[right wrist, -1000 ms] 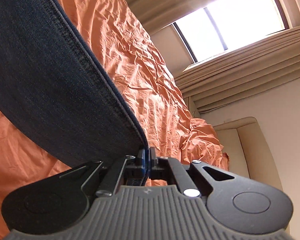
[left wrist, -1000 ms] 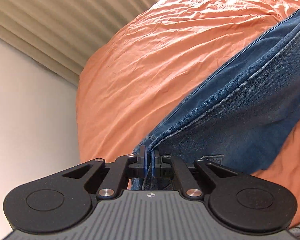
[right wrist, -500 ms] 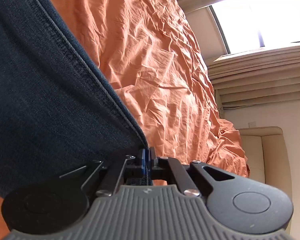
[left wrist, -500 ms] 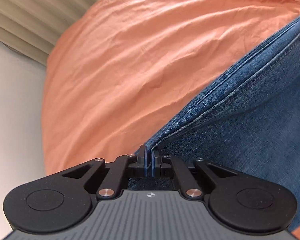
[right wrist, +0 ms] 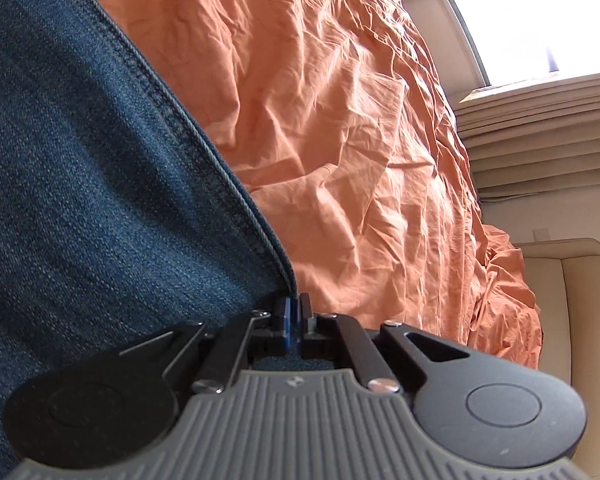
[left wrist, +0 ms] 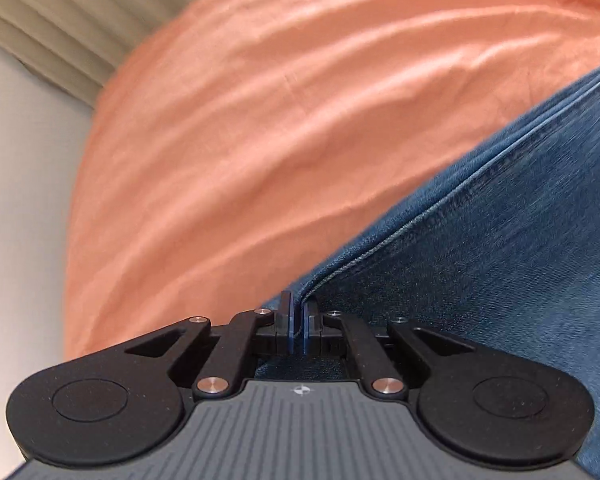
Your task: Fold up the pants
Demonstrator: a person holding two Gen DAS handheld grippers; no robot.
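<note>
Both jaws clamped on jeans (left wrist: pixel 500 280).

Count: one pair of blue jeans (left wrist: pixel 500 280); one orange bedsheet (left wrist: pixel 280 120); two grippers, left gripper (left wrist: pixel 298 320) and right gripper (right wrist: pixel 296 316); one window (right wrist: pixel 540 12).

Your right gripper (right wrist: pixel 295 312) pinches the hemmed edge of the blue pants (right wrist: pixel 92 200) at frame left, above the rumpled orange bedsheet (right wrist: pixel 360 140).
</note>
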